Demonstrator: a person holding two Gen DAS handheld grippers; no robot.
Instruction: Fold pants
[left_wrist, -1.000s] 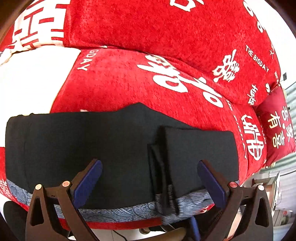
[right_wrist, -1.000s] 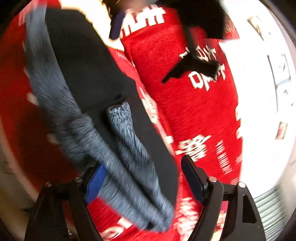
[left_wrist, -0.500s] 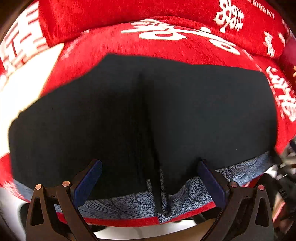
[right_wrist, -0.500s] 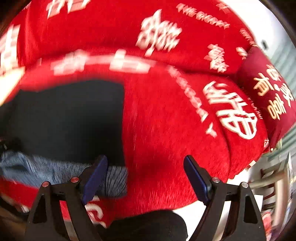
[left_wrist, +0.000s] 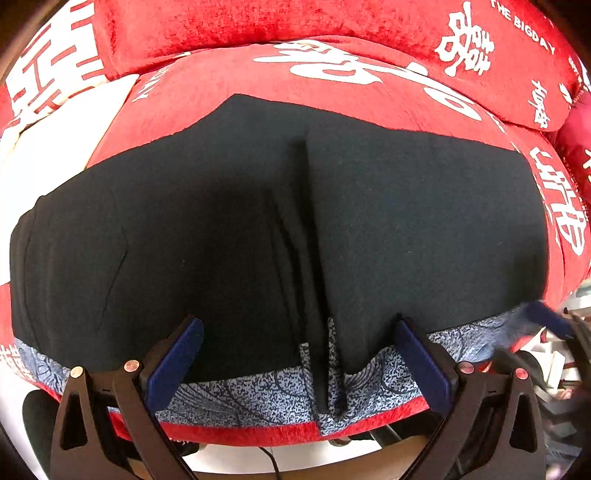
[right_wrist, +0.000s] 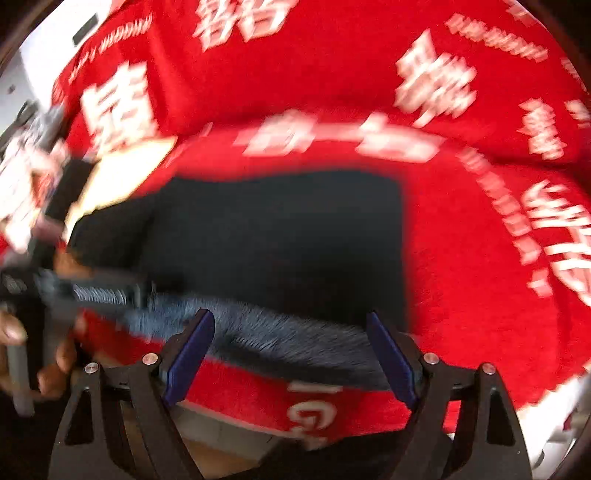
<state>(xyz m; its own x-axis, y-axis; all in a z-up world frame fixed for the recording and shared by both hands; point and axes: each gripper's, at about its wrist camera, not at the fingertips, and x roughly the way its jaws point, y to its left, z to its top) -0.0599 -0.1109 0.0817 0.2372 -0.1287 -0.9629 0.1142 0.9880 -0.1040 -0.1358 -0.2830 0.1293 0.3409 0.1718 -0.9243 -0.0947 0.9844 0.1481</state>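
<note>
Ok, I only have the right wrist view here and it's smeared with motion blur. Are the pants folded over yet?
Observer: Partly. The left wrist view shows the black pants lying flat on the red sofa seat, with a layered fold edge running down their middle.
Operator: Is the left gripper holding them?
Observer: No. The left gripper is open, its fingers spread wide over the pants' near edge, where a blue-grey patterned band shows. Nothing is pinched between them.
</note>
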